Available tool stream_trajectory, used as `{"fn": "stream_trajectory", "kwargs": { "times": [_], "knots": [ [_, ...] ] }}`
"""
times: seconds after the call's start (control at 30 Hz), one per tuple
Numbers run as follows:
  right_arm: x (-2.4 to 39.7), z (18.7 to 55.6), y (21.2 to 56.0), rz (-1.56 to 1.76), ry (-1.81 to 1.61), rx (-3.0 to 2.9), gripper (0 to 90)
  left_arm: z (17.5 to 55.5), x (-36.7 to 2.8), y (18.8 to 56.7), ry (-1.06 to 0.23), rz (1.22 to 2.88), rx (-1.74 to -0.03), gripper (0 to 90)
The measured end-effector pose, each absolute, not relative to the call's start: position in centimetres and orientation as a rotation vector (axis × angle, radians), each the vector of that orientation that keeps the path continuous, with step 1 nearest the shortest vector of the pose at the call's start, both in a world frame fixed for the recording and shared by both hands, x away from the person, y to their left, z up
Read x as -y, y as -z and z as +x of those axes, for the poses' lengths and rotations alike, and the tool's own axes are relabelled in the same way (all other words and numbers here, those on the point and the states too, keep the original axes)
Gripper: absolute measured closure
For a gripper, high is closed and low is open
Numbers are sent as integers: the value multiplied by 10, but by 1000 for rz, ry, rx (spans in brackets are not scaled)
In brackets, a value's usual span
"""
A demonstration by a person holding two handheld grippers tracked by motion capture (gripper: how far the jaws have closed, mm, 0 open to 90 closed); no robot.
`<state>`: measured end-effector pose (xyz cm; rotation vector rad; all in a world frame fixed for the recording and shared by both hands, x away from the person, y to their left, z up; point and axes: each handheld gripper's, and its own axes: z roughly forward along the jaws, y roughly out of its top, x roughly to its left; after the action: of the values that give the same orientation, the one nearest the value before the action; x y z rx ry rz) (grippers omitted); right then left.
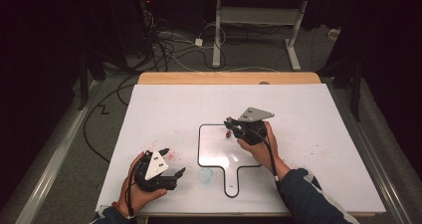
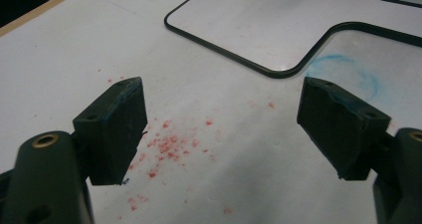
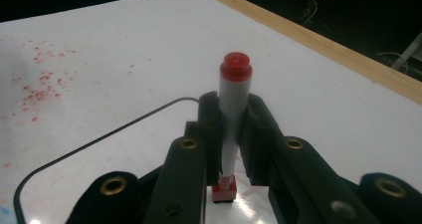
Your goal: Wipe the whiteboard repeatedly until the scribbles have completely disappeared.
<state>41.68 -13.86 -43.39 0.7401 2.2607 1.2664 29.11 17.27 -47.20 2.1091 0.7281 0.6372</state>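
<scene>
A marker (image 3: 233,97) with a white barrel and a red end cap stands upright between the jaws of my right gripper (image 3: 234,129), which is shut on it. Its lower red end (image 3: 225,189) is close over a small whiteboard with a black rim (image 3: 99,139); I cannot tell whether it touches. In the high view the right gripper (image 1: 230,126) is over the far part of the whiteboard (image 1: 199,144), with the marker (image 1: 228,133) showing as a red spot. My left gripper (image 1: 173,161) rests open near the front left, and nothing lies between its pads (image 2: 119,124).
The white table cover (image 1: 308,109) carries red specks (image 2: 169,144) under the left gripper and a blue smudge (image 2: 343,67) beside the whiteboard's handle. A wooden table edge (image 1: 229,78) runs along the far side. Cables lie on the floor (image 1: 164,50) beyond.
</scene>
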Motion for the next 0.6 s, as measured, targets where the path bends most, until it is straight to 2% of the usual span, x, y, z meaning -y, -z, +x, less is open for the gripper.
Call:
{"fn": "stream_trajectory", "kwargs": {
  "times": [0.37, 0.6],
  "knots": [
    [166, 428, 426, 781, -981, -2171, 814, 291, -173, 472, -637, 2112, -729, 191],
    [159, 423, 429, 798, -1117, -2202, 813, 291, -172, 472, -637, 2115, -725, 192]
  ]
}}
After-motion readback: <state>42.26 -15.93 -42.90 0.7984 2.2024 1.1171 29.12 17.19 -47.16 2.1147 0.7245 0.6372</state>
